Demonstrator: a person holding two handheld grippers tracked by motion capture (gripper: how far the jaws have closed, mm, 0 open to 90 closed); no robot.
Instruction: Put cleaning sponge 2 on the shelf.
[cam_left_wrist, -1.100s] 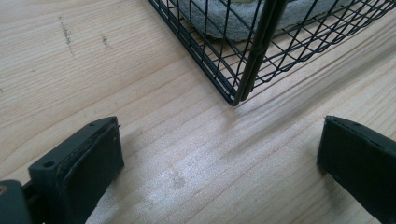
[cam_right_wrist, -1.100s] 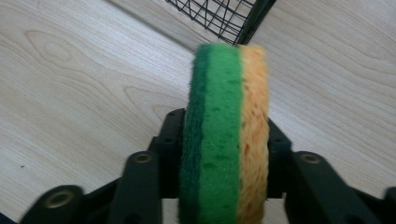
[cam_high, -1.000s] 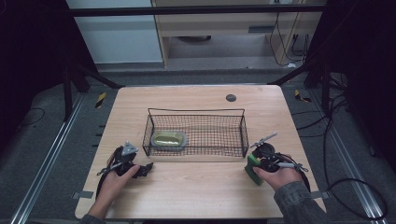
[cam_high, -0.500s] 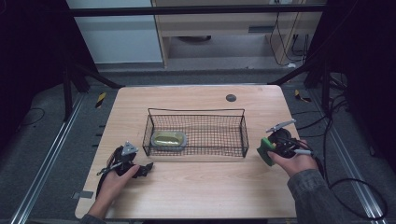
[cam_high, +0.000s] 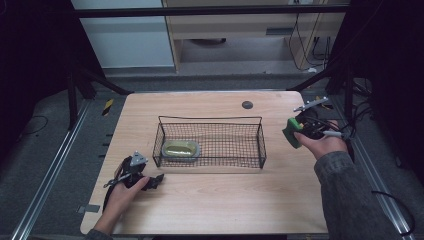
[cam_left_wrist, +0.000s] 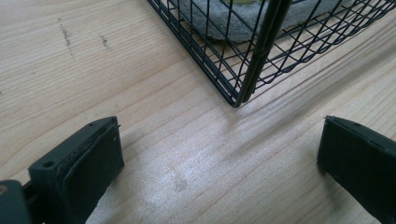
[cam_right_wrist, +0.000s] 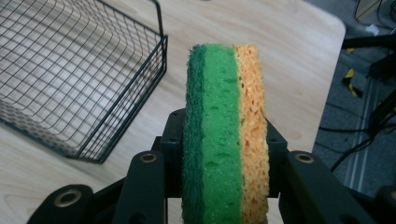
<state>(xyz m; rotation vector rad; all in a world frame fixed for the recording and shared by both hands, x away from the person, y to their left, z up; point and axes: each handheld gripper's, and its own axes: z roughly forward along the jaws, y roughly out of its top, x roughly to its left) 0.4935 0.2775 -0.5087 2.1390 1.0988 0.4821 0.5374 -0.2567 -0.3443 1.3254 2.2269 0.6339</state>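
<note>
One sponge (cam_right_wrist: 226, 135) clamped in right gripper (cam_right_wrist: 219, 140), beside basket (cam_high: 261, 131)

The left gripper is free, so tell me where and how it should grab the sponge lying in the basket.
Come straight down over the basket rim; its wire walls block the sides. The sponge lies flat near the left end, so close the jaws across its narrower width, probably mid-length.
</note>
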